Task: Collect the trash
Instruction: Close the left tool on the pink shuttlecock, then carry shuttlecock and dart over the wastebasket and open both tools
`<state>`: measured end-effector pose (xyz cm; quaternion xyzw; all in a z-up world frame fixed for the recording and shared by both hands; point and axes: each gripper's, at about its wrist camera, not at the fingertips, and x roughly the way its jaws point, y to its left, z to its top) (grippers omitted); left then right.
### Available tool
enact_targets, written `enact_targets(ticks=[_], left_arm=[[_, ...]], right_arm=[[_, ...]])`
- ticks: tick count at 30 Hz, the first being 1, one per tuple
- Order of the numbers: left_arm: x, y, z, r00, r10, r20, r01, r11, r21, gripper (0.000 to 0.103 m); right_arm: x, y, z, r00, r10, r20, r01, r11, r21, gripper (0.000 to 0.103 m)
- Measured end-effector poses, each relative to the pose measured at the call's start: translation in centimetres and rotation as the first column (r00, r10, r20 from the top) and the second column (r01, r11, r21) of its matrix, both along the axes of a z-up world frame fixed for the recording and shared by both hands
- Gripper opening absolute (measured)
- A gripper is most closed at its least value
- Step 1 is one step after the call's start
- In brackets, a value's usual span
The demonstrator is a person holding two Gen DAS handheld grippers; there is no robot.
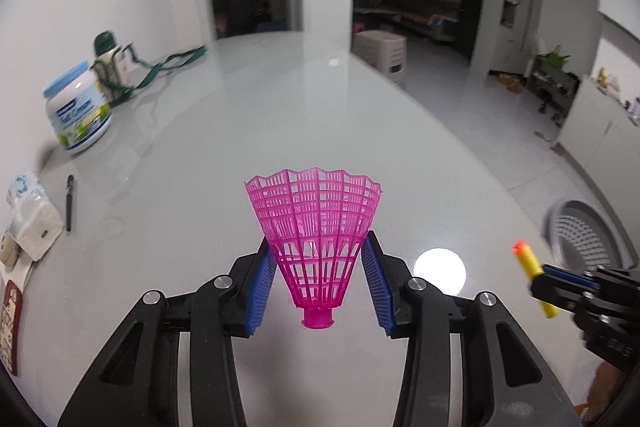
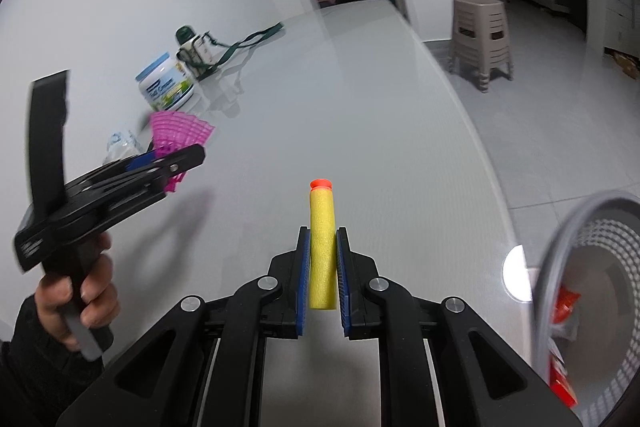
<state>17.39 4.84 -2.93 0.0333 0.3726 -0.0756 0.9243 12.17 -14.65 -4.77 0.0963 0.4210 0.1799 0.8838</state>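
My left gripper point(image 1: 319, 247) is shut on a pink plastic shuttlecock skirt point(image 1: 316, 235), held above the white table with its wide end forward; it also shows in the right wrist view point(image 2: 178, 135). My right gripper point(image 2: 323, 235) is shut on a yellow foam dart point(image 2: 322, 247) with an orange tip, held upright above the table; the dart also shows in the left wrist view point(image 1: 532, 269). A grey mesh waste basket point(image 2: 592, 291) stands off the table's right edge, with red wrappers inside; it also shows in the left wrist view point(image 1: 580, 227).
A blue-lidded tub point(image 1: 78, 107), a green-strapped bottle point(image 1: 110, 63), a black pen point(image 1: 69, 203) and pouches point(image 1: 28, 227) lie along the table's left side by the wall. A beige stool point(image 2: 482, 35) stands on the floor beyond the table's right edge.
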Motion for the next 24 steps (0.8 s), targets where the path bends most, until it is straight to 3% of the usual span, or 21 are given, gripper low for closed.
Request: enact_targets(ticks=[9, 16, 24], left_arm=[[-4.2, -9.2, 1.9, 0.984, -0.169, 0.057, 0.170, 0.985, -0.026, 0.042], [-6.1, -16.4, 1.9, 0.958, -0.283, 0.053, 0.286, 0.957, -0.045, 0.042], [-7.3, -23.3, -0.3, 0.929, -0.371, 0.015, 0.371, 0.927, -0.047, 0.043]], right_arm=[[-5.4, -8.2, 1.2, 0.984, -0.171, 0.048, 0.172, 0.985, -0.014, 0.013], [-9.6, -14.8, 1.6, 0.935, -0.342, 0.092, 0.348, 0.936, -0.048, 0.013], [-11.6, -20.4, -0.4, 0.878, -0.474, 0.065, 0.477, 0.877, -0.062, 0.013]])
